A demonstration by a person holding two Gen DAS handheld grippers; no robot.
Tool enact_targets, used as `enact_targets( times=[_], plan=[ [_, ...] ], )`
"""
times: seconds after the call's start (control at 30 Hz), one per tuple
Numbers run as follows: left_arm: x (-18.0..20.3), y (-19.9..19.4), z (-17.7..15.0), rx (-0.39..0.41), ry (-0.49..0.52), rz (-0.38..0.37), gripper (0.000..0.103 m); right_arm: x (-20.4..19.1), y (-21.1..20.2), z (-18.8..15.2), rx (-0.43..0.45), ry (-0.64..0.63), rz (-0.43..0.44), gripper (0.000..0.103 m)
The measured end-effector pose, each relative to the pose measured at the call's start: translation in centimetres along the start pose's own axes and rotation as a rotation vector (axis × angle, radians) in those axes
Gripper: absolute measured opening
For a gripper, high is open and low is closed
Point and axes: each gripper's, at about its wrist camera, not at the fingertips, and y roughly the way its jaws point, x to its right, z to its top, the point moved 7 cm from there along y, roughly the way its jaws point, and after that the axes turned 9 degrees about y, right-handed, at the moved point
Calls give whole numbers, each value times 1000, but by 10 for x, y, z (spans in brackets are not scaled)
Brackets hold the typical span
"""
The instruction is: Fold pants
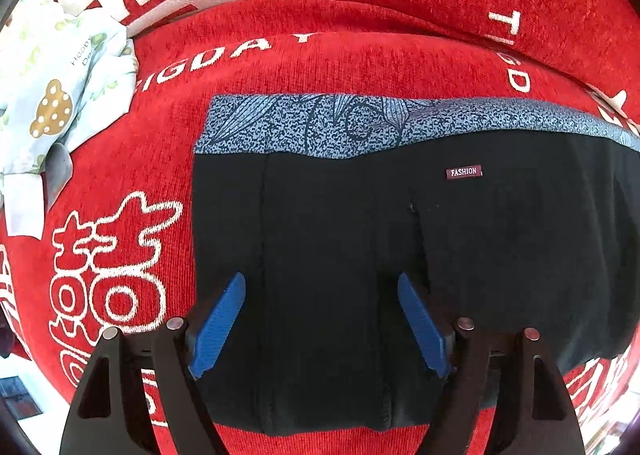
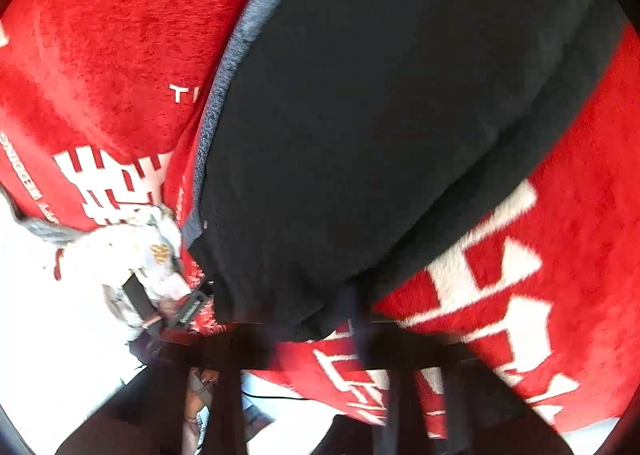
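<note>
Black pants (image 1: 360, 255) lie folded flat on red blanket (image 1: 120, 175). Left hand-held gripper (image 1: 320, 319) hovers released above them; right hand-held gripper's state unclear, blurred. Judged: next fold needs an edge grasp.

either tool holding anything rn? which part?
Left tool: open above the black fabric pants, holding nothing. Right tool: too blurred to tell.

Black pants (image 1: 328, 239), blue leaf-patterned waistband (image 1: 320, 123); red blanket (image 1: 360, 39), white lettering.
</note>
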Motion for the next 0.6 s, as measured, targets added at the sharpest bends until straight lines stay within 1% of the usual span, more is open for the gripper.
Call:
enact_targets(
  times=[0.07,0.1,0.13,0.17,0.2,0.23,0.27,0.3,0.33,0.37,0.43,0.47,0.53,0.57,0.6],
  plan=[
    [-6,4,15,12,13,9,81,-10,-6,-4,30,-105,-47,7],
    [-5,4,15,19,15,19,83,1,-2,-7,35,-107,-89,7],
    [-5,4,15,17,12,22,83,22,5,-10,26,-60,-136,4],
    [-5,5,15,3,7,27,83,38,8,-14,19,12,-104,4],
    [-6,2,14,-23,-10,26,82,40,3,-16,30,55,-43,4],
    [-6,-4,14,-33,-26,6,82,36,-6,-18,43,41,-8,5],
    [-4,-15,15,-18,-36,-16,81,32,-19,-19,67,9,-22,6],
    [2,-30,18,12,-29,-22,81,32,-31,-17,85,-9,-38,7],
    [8,-39,19,28,-20,-29,81,32,-45,-13,107,-17,-43,10],
    [21,-49,21,43,-13,-50,82,35,-60,-5,139,-12,-46,24],
    [53,-58,28,61,6,-112,82,45,-84,19,216,18,-58,40],
    [69,-61,30,66,21,-132,82,51,-92,32,237,48,-50,40],
    [112,-59,36,71,71,-174,82,64,-95,50,258,102,-57,40],
    [132,-54,39,64,91,-183,82,69,-94,55,264,127,-63,40],
    [153,-47,41,46,106,-198,82,76,-95,62,270,157,-45,40]
  ],
)
